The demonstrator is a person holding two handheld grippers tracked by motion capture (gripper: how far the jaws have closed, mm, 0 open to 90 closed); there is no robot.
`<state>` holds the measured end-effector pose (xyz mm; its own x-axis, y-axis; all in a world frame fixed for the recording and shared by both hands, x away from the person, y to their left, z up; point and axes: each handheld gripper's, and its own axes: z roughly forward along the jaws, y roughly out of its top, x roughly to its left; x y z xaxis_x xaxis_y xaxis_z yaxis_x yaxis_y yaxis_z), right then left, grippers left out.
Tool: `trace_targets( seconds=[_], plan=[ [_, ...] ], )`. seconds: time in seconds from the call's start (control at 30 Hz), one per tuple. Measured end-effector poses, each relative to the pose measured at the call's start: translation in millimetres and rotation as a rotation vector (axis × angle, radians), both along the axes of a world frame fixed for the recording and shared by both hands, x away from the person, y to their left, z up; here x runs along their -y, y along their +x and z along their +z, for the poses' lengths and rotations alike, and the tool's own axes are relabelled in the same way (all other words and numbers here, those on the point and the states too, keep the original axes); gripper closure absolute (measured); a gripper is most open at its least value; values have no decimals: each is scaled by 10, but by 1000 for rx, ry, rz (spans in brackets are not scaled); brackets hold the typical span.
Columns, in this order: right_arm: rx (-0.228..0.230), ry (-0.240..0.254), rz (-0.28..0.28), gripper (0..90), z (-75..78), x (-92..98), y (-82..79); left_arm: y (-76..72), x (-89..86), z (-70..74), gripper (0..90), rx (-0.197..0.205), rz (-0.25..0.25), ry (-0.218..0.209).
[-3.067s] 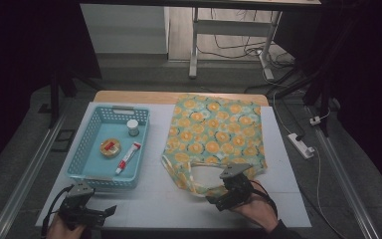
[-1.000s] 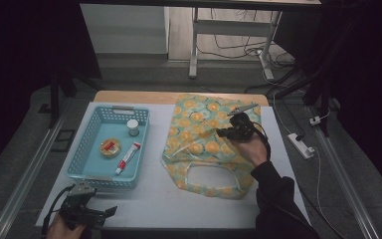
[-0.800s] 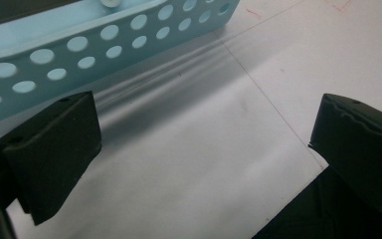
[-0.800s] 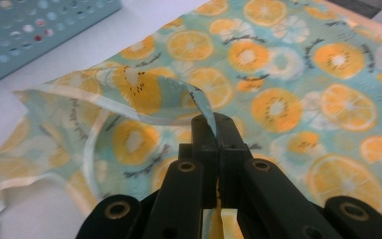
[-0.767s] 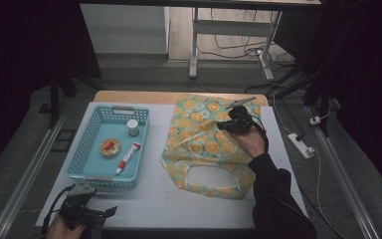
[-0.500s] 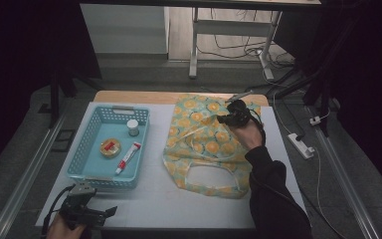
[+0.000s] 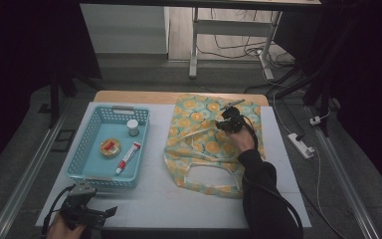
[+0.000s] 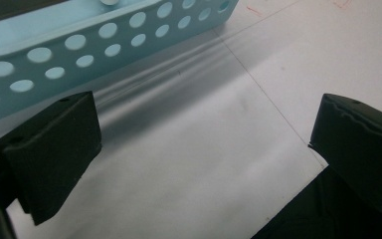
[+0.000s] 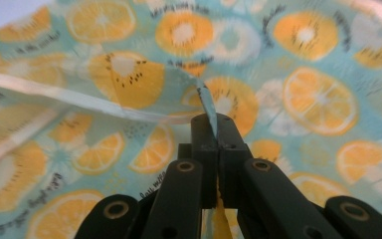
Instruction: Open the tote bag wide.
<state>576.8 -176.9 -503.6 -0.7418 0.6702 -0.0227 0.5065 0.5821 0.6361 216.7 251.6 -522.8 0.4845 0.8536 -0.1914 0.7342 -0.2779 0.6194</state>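
- I have the right gripper with its jaws pinched together on a fold of the fruit-print cloth bag, near its far end.
- The bag lies flat on the counter, just right of the blue basket, handles toward me.
- In the right gripper view a thin edge of the fabric runs up between the jaws.
- I judge the bag light, soft and floppy: it will drape and slide, so an edge or hem is the best place to pinch it.
- My left gripper rests at the near corner of the counter, jaws apart and empty.
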Motion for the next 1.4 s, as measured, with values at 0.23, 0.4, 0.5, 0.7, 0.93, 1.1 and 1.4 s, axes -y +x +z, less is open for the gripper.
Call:
trace_targets(
  seconds=[0.23,0.4,0.5,0.7,0.93,1.1,1.4],
  plan=[
    [2,27,-24,726,-6,28,-10,2,1,-1,0,-1,0,0],
    [13,53,-33,597,142,70,-52,1,4,-1,0,-1,0,2],
    [31,61,-28,494,232,124,-143,1,2,-1,0,-1,1,1],
    [30,89,-1,365,351,163,-328,1,-2,1,0,0,2,-4],
    [22,87,73,164,399,104,-662,1,-2,1,0,-1,2,-3],
    [-5,51,110,33,303,31,-818,0,0,1,0,0,1,-1],
    [-39,-9,104,0,34,74,-882,-8,-1,3,0,9,-2,-2]
  ],
)
